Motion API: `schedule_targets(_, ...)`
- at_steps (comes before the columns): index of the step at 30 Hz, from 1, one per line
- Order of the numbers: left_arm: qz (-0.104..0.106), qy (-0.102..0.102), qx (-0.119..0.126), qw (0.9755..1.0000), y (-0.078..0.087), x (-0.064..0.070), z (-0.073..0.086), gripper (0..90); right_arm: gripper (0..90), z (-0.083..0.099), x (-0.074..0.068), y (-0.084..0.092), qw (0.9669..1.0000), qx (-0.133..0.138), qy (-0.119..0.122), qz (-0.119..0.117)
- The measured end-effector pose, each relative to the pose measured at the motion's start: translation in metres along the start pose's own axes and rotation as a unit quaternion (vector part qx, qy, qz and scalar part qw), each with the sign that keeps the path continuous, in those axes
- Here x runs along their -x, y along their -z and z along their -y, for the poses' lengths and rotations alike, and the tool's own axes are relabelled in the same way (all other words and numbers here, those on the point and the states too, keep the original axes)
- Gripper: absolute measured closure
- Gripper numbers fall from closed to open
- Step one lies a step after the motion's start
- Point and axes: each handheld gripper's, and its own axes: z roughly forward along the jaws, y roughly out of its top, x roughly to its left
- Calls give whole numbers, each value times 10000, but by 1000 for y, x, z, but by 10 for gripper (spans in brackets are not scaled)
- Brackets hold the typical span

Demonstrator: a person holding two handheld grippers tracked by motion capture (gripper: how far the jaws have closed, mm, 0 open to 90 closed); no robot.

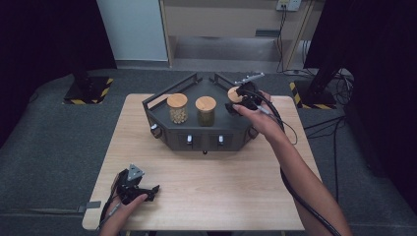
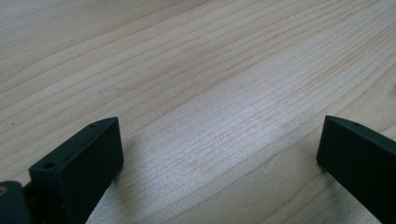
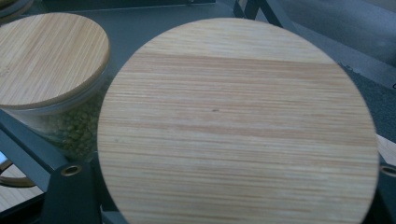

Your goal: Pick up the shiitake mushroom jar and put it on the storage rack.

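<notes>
A dark six-sided tray (image 1: 196,140) at the back of the wooden table (image 1: 206,187) holds three glass jars with bamboo lids. The left jar (image 1: 177,109) has pale contents and the middle jar (image 1: 205,111) has green ones. My right gripper (image 1: 233,105) hangs over the right jar's lid (image 1: 234,93). In the right gripper view that lid (image 3: 238,121) hides the jaws, so I cannot tell whether they grip it. The middle jar (image 3: 46,56) stands beside it. My left gripper (image 1: 154,192) rests on the table at the front left, open (image 2: 219,135) over bare wood.
The tray has a raised bar frame (image 1: 169,91) around its back and small knobs (image 1: 189,140) on its front face. Stands with striped bases (image 1: 88,91) and cables (image 1: 339,83) sit on the grey floor beyond the table.
</notes>
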Motion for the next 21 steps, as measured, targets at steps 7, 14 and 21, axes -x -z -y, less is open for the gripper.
schedule_targets(7, 1, 1, -1, 10000, 0, 0, 0, 0, 256, 3, -1, -8, 10000, -73, 8, -16)
schedule_targets(14, 1, 3, 0, 10000, 0, 0, 0, 0, 255, 5, -2, -14, 9999, -126, -33, -43)
schedule_targets(21, 0, 1, 2, 10000, 0, 0, 0, 0, 256, 6, -1, -16, 9998, -159, -68, -51)
